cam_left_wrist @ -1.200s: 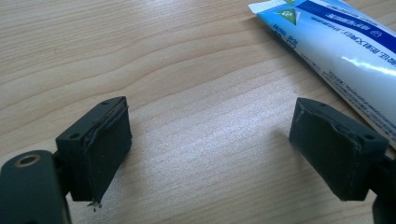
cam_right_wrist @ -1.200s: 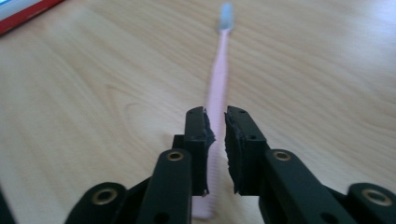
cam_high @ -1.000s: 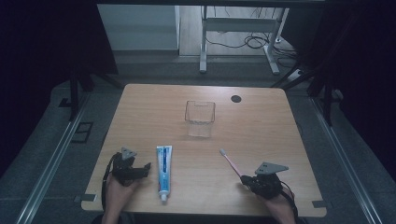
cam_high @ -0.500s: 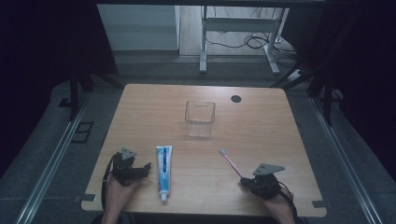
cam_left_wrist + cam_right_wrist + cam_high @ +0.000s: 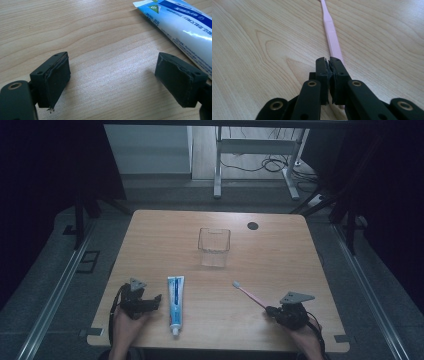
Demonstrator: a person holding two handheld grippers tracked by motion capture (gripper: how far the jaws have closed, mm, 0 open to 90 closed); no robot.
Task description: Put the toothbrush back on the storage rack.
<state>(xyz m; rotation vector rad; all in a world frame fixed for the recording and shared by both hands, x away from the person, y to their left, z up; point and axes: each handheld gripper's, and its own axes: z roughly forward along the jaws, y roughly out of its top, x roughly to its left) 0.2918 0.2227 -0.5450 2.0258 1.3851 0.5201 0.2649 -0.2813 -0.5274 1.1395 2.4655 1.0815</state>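
With its fingers clamped on the pink toothbrush [image 5: 331, 35] lying right of the toothpaste tube [image 5: 175, 301], the right gripper [image 5: 329, 61] should lift level, while the left gripper [image 5: 112, 77] rests fingers apart.

Pink toothbrush [image 5: 248, 294], white-and-blue toothpaste tube [image 5: 175, 303] (green patch near its flat end), pale wood-grain table [image 5: 280, 255].

black claw [image 5: 329, 62], brass-ringed screws, grey three-cornered top plate, trailing black cable.
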